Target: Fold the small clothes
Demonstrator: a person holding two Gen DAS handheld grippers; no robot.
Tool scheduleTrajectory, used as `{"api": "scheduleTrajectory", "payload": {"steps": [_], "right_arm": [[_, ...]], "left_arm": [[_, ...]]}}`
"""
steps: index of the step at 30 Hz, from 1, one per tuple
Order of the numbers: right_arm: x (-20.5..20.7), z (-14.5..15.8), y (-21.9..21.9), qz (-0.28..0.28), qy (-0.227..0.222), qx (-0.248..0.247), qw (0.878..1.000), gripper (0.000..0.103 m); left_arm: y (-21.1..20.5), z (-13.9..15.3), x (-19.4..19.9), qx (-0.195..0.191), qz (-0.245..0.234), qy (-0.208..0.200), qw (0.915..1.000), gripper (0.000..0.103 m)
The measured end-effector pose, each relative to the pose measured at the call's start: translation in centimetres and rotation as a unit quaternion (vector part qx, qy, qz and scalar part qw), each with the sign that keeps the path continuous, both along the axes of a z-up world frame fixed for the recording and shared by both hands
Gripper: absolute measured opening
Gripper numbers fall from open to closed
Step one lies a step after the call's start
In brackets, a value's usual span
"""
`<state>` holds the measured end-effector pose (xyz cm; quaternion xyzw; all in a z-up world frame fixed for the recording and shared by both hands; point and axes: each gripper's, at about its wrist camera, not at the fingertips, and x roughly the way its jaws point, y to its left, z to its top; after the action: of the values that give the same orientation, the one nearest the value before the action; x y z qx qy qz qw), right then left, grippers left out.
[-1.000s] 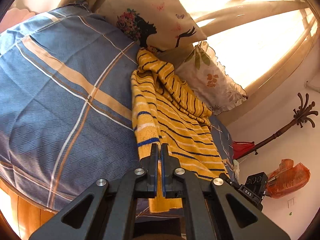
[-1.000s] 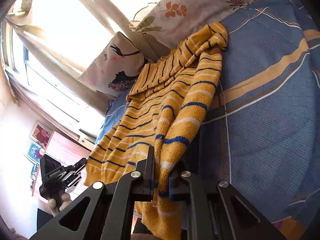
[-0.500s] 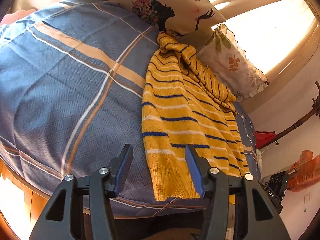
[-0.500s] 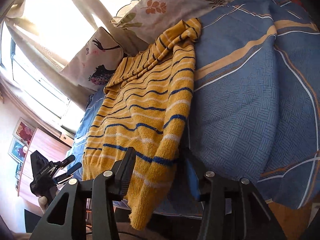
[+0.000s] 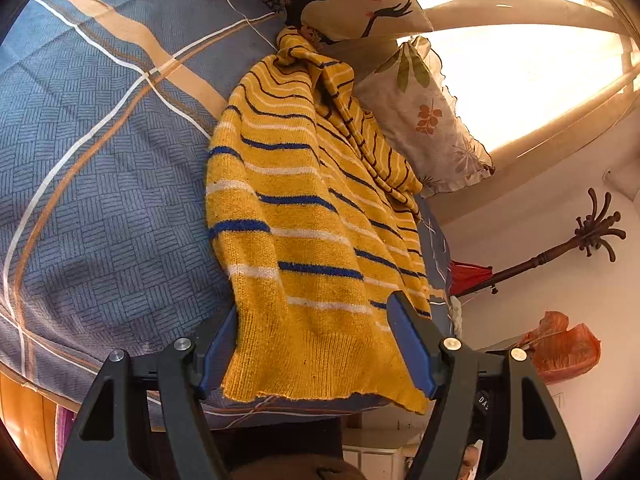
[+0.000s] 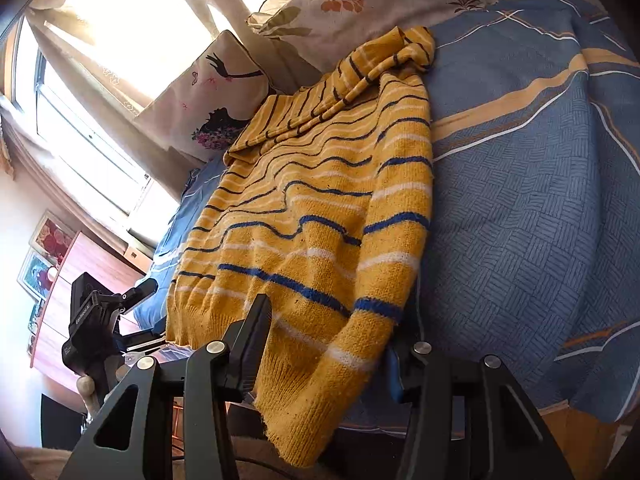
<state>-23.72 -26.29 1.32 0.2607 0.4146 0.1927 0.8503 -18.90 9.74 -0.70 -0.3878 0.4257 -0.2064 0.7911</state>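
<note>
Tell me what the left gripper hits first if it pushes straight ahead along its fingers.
Most likely the yellow striped sweater: the open left gripper already has the hem lying between its fingers, so it would meet that knit first, with the blue bedspread under it. Depth is hard to judge here.

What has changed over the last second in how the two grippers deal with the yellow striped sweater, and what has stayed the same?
Both grippers let go. The left gripper and right gripper, each shut on the hem of the yellow striped sweater a second ago, now stand open with the hem loose between their fingers. The sweater has settled flatter along the bed. The blue checked bedspread and the pillows stayed put.
</note>
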Motion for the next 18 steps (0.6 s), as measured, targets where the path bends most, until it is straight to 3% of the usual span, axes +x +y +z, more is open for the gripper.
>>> {"api": "scheduleTrajectory", "payload": {"steps": [1, 2, 4, 6, 8, 14, 18], "right_arm": [[0.0, 0.0, 0.1, -0.001, -0.003, 0.0, 1.0, 0.054], [0.1, -0.1, 0.2, -0.001, -0.005, -0.001, 1.0, 0.054], [0.3, -0.1, 0.3, -0.008, -0.005, -0.005, 1.0, 0.045], [0.9, -0.3, 0.1, -0.011, 0.007, -0.011, 1.0, 0.015], [1.6, -0.3, -0.6, -0.003, 0.018, 0.022, 1.0, 0.012], [1.3, 1.1, -1.3, 0.028, 0.012, 0.118, 0.993, 0.011], [-0.1, 1.9, -1.2, 0.059, -0.003, 0.142, 0.988, 0.01]], "left_arm": [[0.0, 0.0, 0.2, -0.001, 0.002, 0.006, 1.0, 0.06], [-0.1, -0.1, 0.5, 0.003, 0.002, 0.015, 0.9999, 0.037], [-0.2, -0.7, 1.2, 0.018, 0.002, 0.046, 0.9988, 0.009], [0.3, -1.1, 1.7, -0.002, 0.011, 0.064, 0.9979, 0.009], [0.9, -0.6, 1.8, -0.01, 0.02, 0.068, 0.9974, 0.009], [2.1, 3.5, -0.1, -0.005, 0.027, 0.005, 0.9996, 0.008], [3.0, 5.1, -2.0, -0.009, 0.028, -0.018, 0.9994, 0.008]]}}
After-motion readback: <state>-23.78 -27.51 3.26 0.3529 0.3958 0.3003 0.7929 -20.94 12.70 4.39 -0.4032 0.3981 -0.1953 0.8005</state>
